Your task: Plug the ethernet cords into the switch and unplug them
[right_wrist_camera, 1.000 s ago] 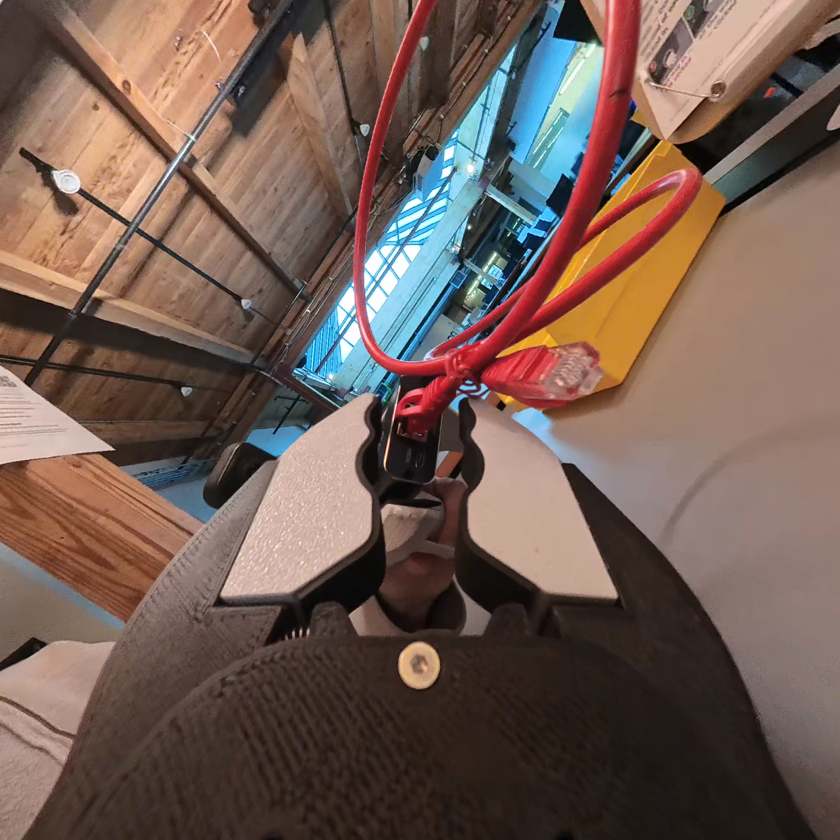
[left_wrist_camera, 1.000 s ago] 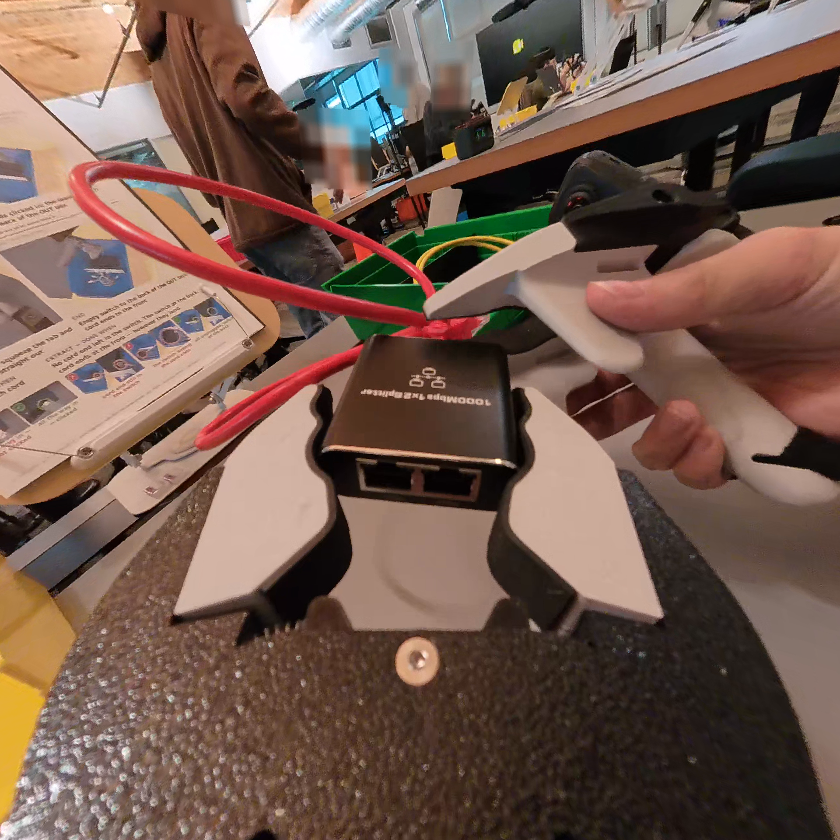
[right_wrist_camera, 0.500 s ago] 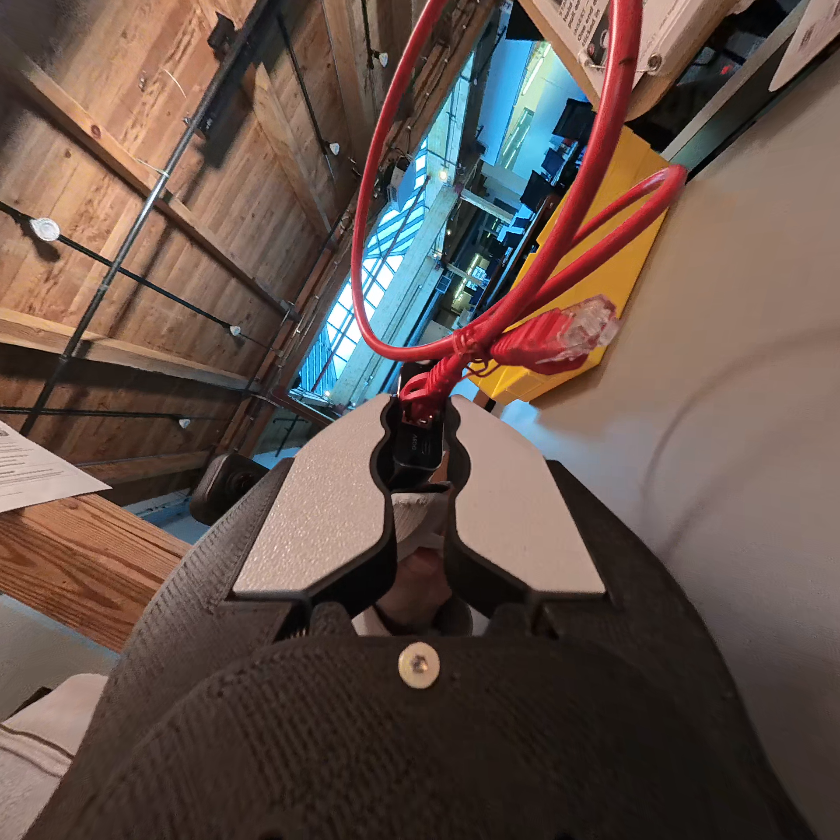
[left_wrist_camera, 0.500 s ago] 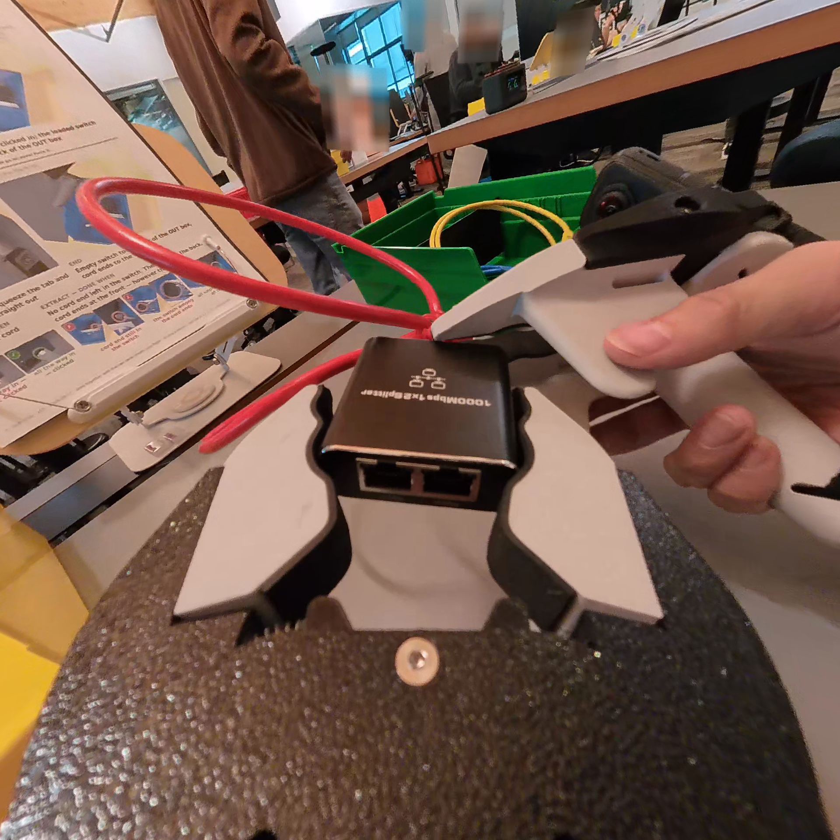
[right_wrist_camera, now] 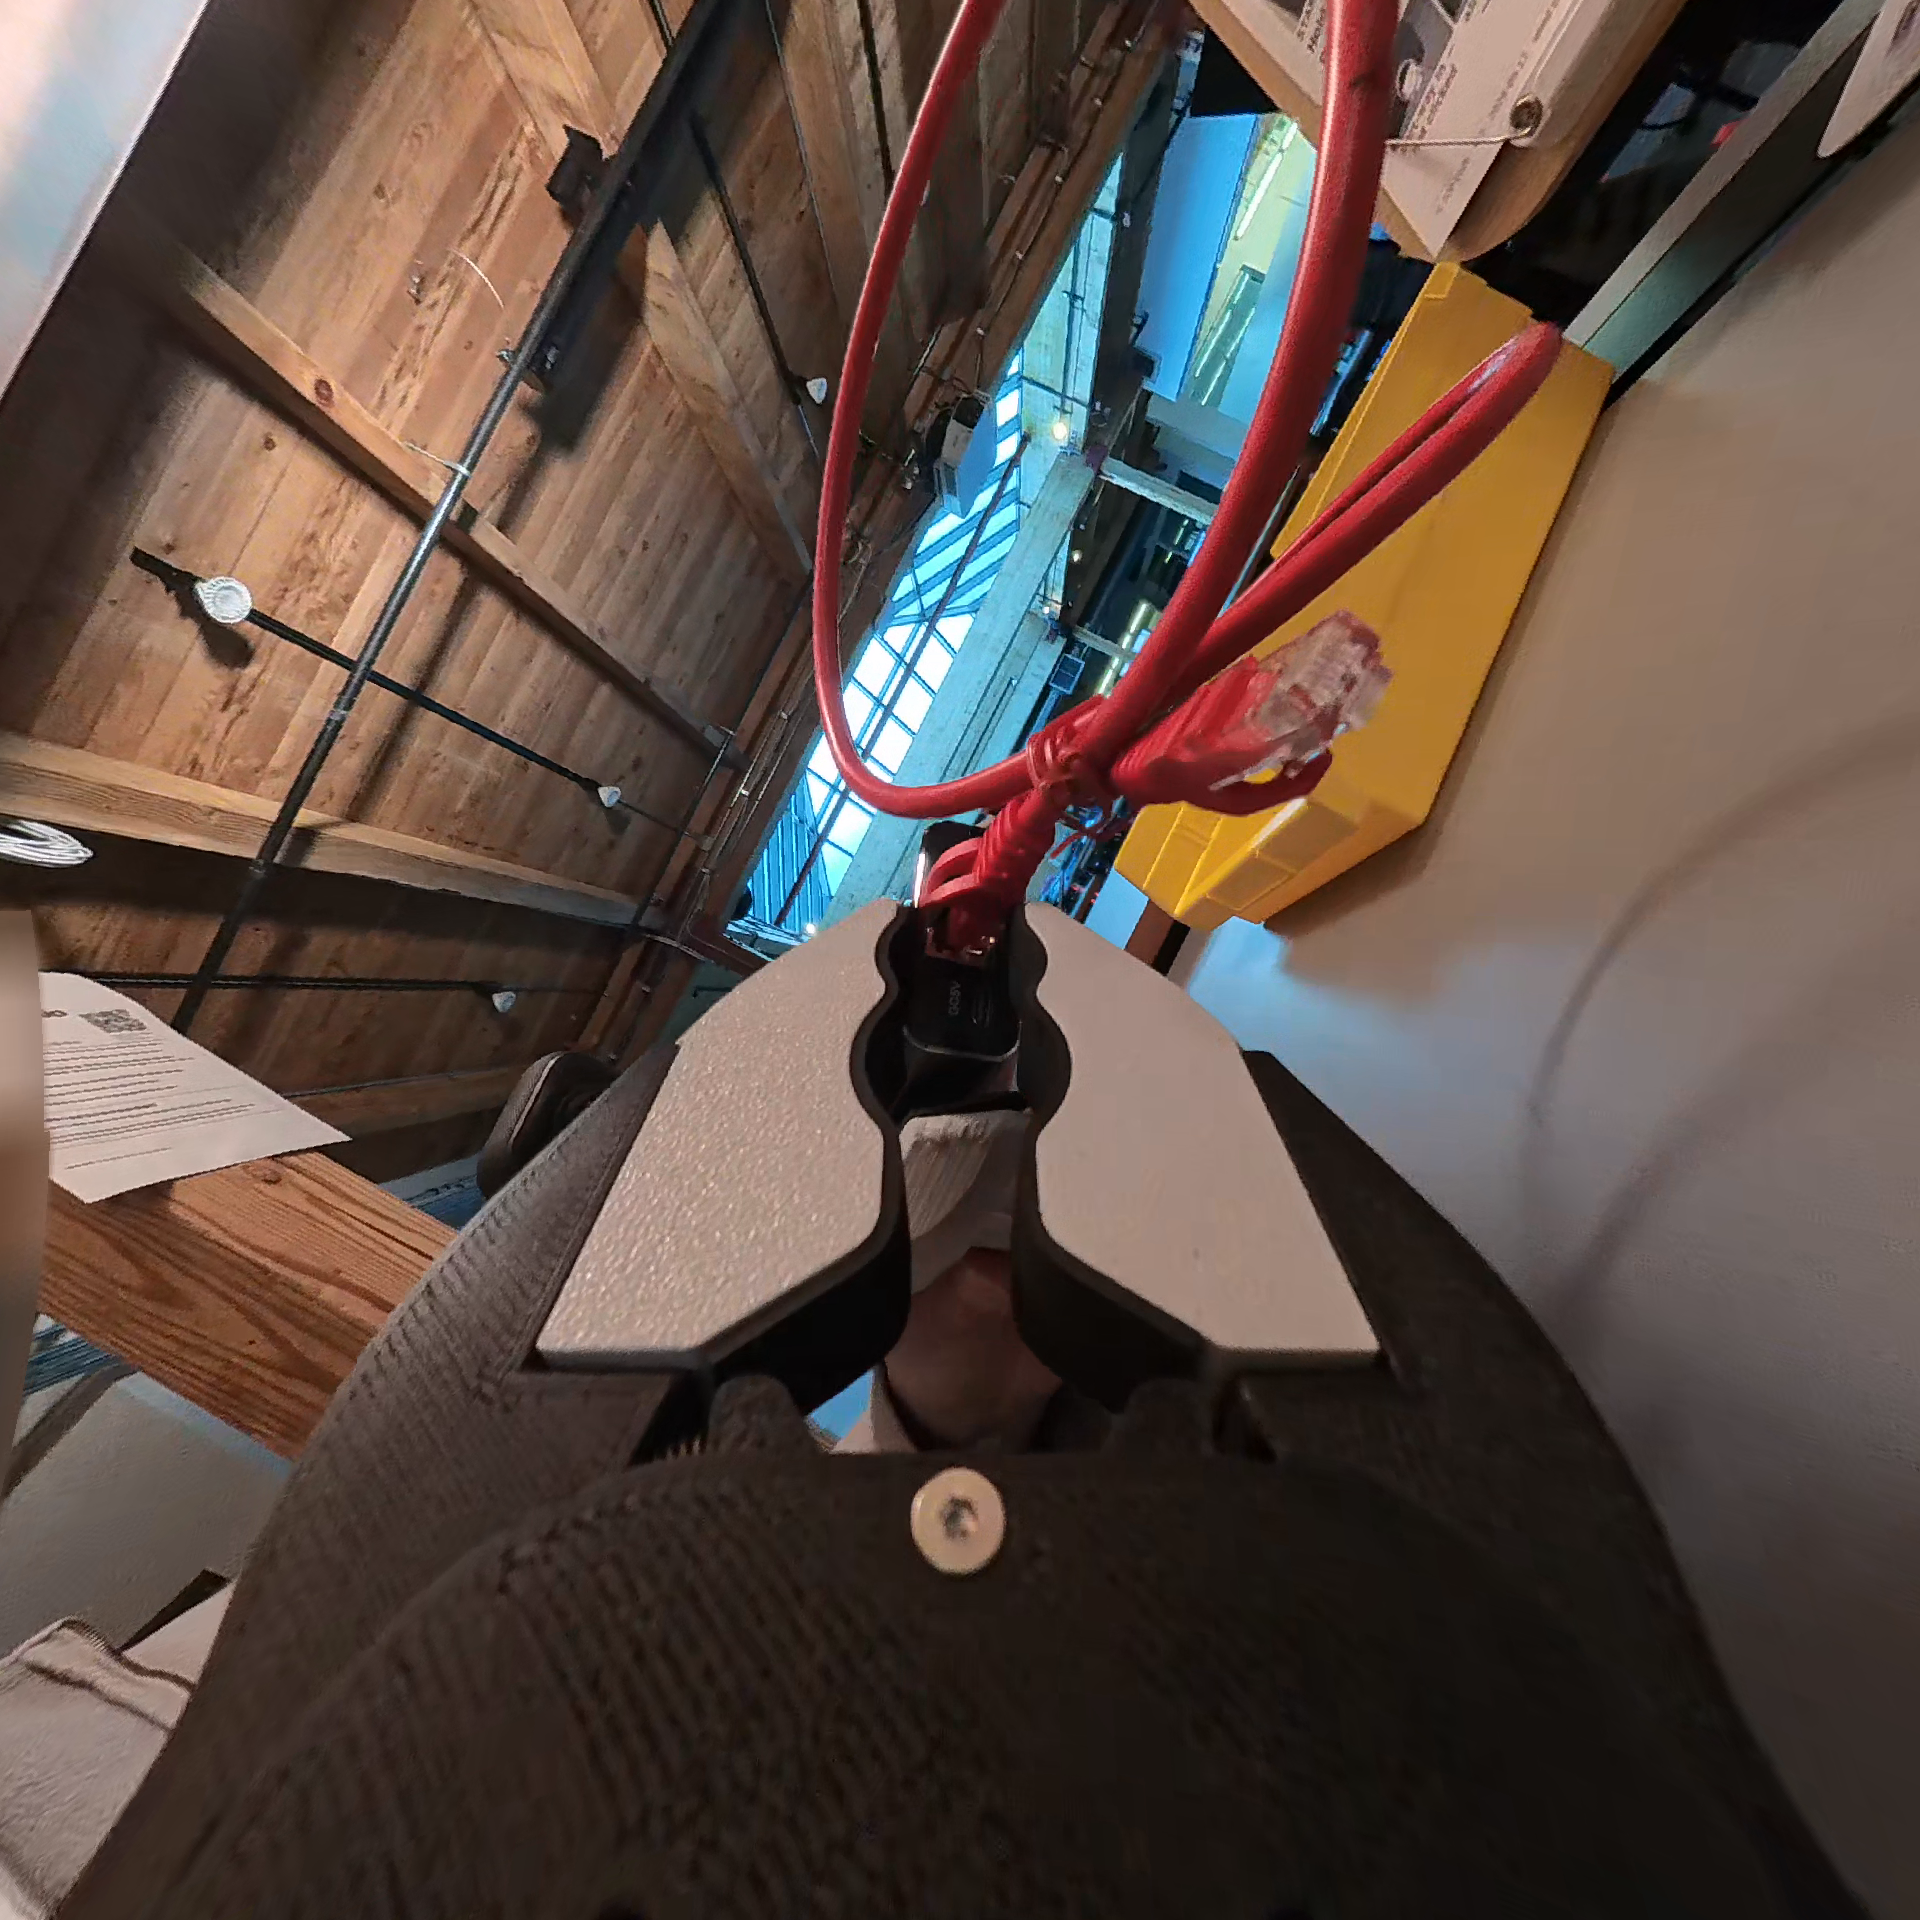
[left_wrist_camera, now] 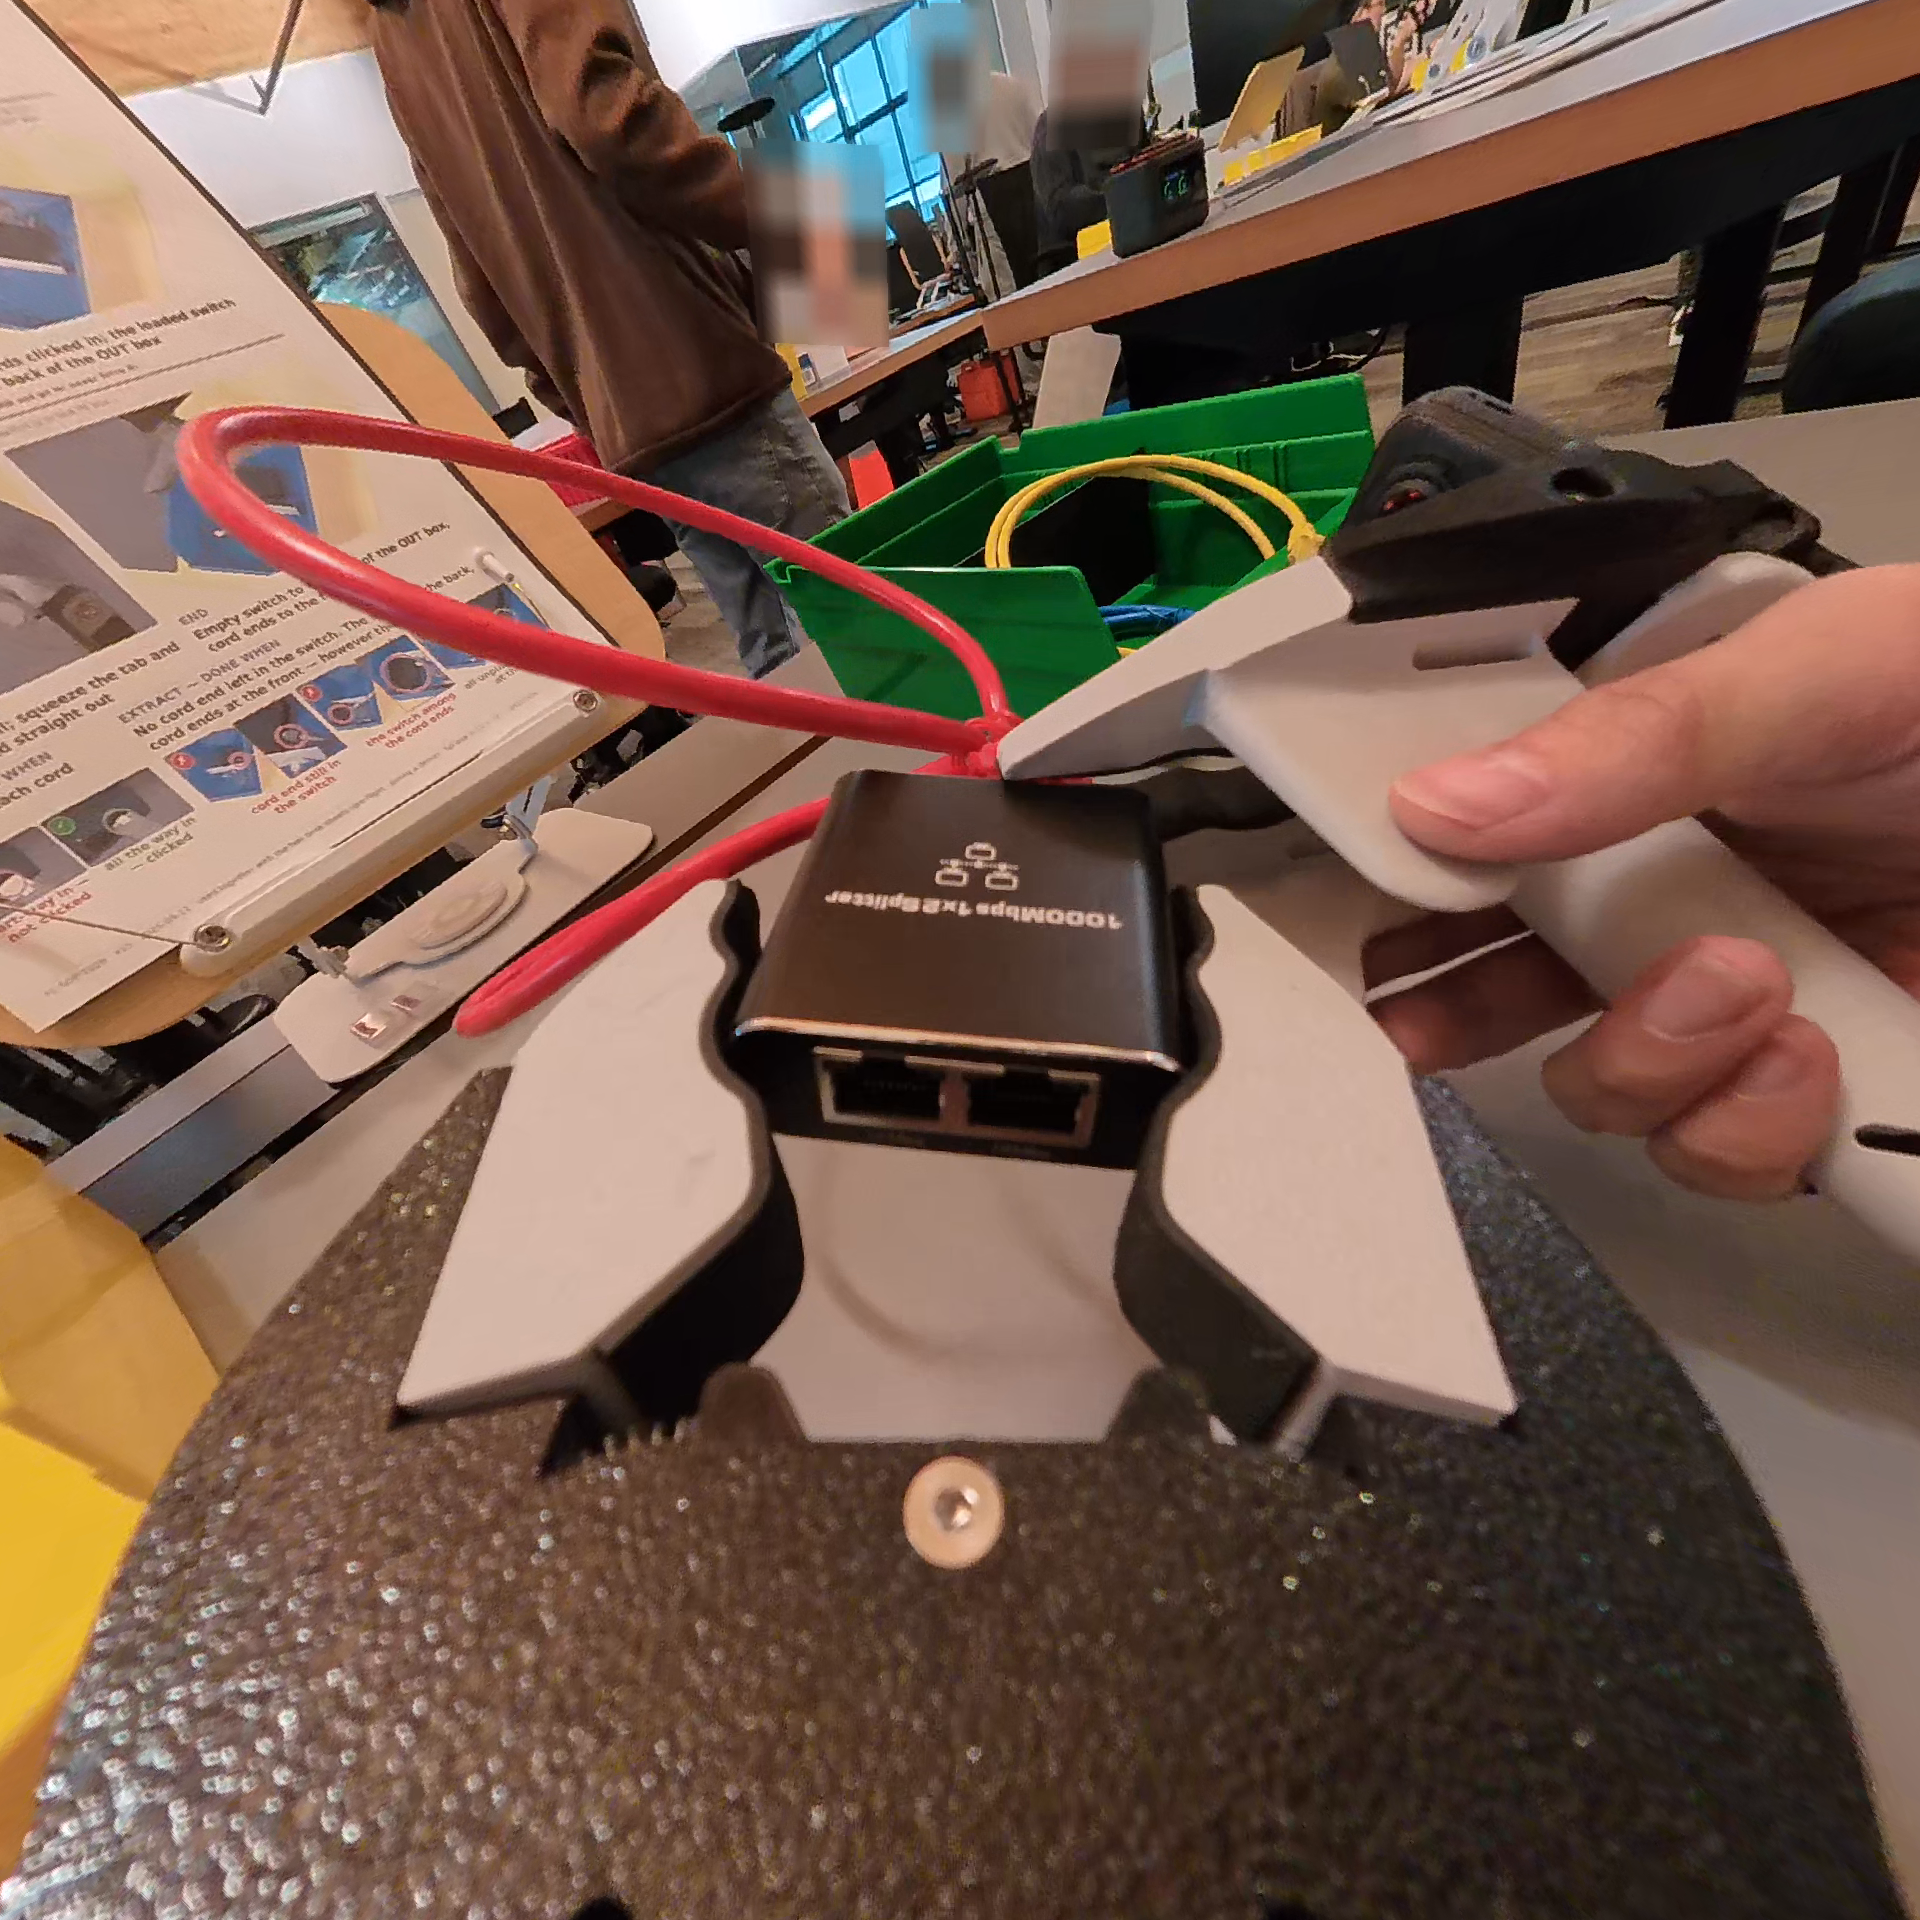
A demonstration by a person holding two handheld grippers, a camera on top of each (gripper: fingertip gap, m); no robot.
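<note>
Left wrist view shows the table (left_wrist_camera: 1714,1351) running to a green bin (left_wrist_camera: 935,623) at 12 o'clock, a yellow cord (left_wrist_camera: 1143,473) coiled inside it, and an instruction board (left_wrist_camera: 208,623) at 10 o'clock. Nearer, the left gripper (left_wrist_camera: 961,1039) is clenched on the black switch (left_wrist_camera: 966,935), whose two near ports face the camera and are empty. From 2 o'clock the right gripper (left_wrist_camera: 1003,764), in a hand (left_wrist_camera: 1714,883), reaches the switch's far end.

Right wrist view shows its jaws closed around that far end, beside the plug (right_wrist_camera: 961,914) of the red cord (right_wrist_camera: 862,436) seated there; whether the pads press the switch body or the plug's latch cannot be told. The cord's loose plug (right_wrist_camera: 1314,691) hangs free at 1 o'clock.

The step looks like unplugging. Done well, the left grip stays firm and level, the right squeezes the latch fully, then pulls straight along the port, never by the cord.
</note>
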